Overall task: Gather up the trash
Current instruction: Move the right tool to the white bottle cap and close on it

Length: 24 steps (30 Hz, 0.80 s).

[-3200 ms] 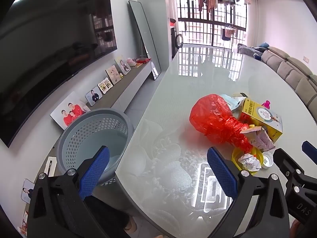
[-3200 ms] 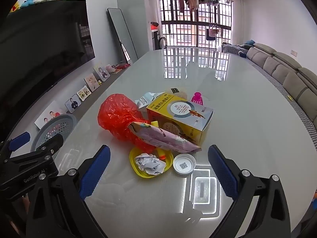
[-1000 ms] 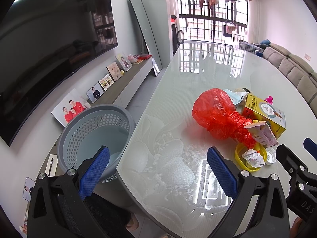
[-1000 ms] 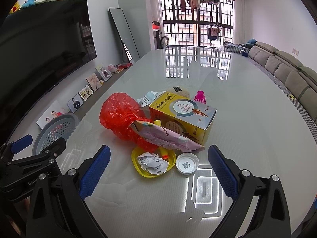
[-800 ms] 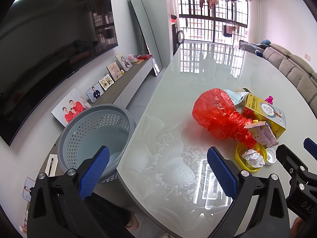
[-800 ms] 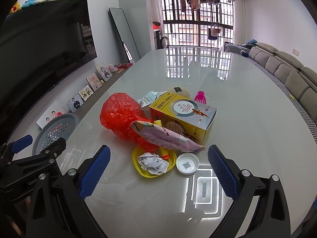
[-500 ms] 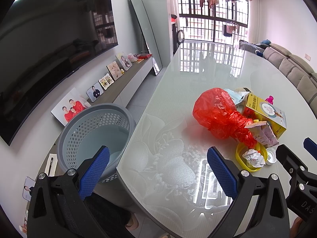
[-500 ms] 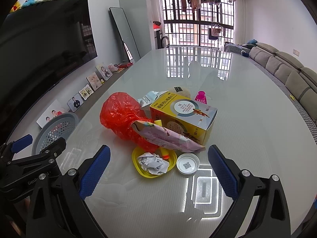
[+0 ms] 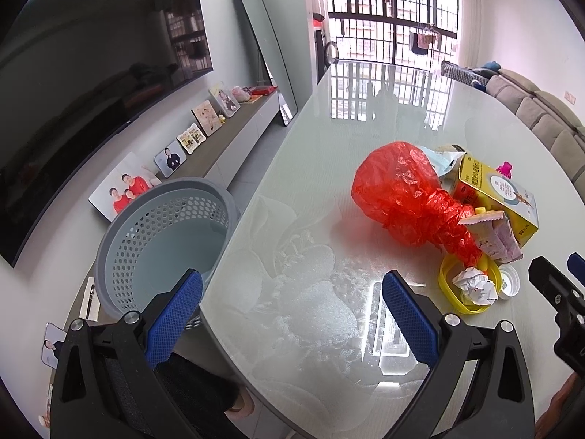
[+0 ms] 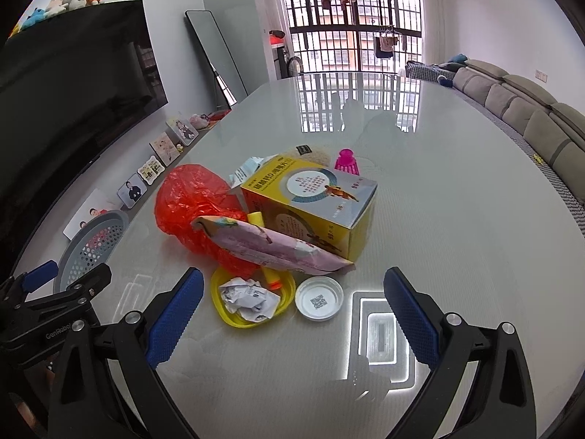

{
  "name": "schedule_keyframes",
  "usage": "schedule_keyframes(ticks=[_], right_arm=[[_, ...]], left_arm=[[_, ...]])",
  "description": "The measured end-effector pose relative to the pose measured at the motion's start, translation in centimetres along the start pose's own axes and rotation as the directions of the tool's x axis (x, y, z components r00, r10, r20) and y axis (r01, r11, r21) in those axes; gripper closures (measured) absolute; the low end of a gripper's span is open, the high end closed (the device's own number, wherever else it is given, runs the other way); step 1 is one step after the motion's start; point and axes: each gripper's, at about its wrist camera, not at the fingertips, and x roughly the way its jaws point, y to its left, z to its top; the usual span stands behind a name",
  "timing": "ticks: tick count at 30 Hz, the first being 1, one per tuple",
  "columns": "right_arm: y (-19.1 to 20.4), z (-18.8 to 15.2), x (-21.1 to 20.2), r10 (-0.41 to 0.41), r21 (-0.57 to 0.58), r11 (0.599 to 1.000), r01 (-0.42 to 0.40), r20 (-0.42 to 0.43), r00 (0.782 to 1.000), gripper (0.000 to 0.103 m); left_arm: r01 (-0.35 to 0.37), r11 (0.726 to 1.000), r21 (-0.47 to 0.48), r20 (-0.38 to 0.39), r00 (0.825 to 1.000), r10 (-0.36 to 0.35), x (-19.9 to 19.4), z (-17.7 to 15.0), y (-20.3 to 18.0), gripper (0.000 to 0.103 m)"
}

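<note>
A pile of trash lies on the glossy table (image 10: pixel 457 219): a red plastic bag (image 10: pixel 190 201) (image 9: pixel 402 194), a yellow box (image 10: pixel 310 201) (image 9: pixel 497 197), a pink wrapper (image 10: pixel 270 245), a yellow lid (image 10: pixel 252 298) holding a crumpled paper (image 10: pixel 246 298) (image 9: pixel 473 285), and a white cap (image 10: pixel 319 298). A grey perforated bin (image 9: pixel 161 241) (image 10: pixel 89 245) stands beside the table's left edge. My left gripper (image 9: pixel 290 312) is open over the table's near left edge. My right gripper (image 10: pixel 292 311) is open, just in front of the yellow lid and white cap.
A pink shuttlecock (image 10: pixel 346 161) and a torn white packet (image 10: pixel 250 168) lie behind the box. A large TV (image 9: pixel 91 73), framed photos (image 9: pixel 124 190) and a leaning mirror (image 9: pixel 267 44) line the left wall. A sofa (image 10: pixel 530 109) runs along the right.
Both grippers have stayed open and nearly still; the views have shifted only slightly over the last second.
</note>
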Motion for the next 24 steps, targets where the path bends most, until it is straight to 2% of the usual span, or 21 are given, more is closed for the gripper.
schedule_keyframes(ticks=[6, 11, 16, 24], right_arm=[[-2.8, -0.2, 1.3, -0.050, 0.024, 0.998, 0.051, -0.041, 0.998, 0.008], [-5.0, -0.6, 2.5, -0.042, 0.054, 0.997, 0.047, -0.090, 0.995, 0.009], [-5.4, -1.8, 3.9, -0.036, 0.046, 0.998, 0.043, -0.140, 0.989, 0.009], [-5.2, -2.4, 5.1, -0.023, 0.003, 1.000, 0.024, -0.203, 0.979, 0.009]], left_arm=[[0.029, 0.999, 0.028, -0.024, 0.999, -0.028, 1.0, -0.2, -1.1, 0.006], [0.045, 0.998, 0.036, -0.034, 0.998, -0.043, 1.5, -0.2, -1.8, 0.006], [0.081, 0.995, 0.050, -0.046, 0.996, -0.078, 2.1, -0.3, -2.5, 0.006], [0.083, 0.994, 0.069, -0.065, 0.995, -0.078, 2.3, -1.0, -3.4, 0.006]])
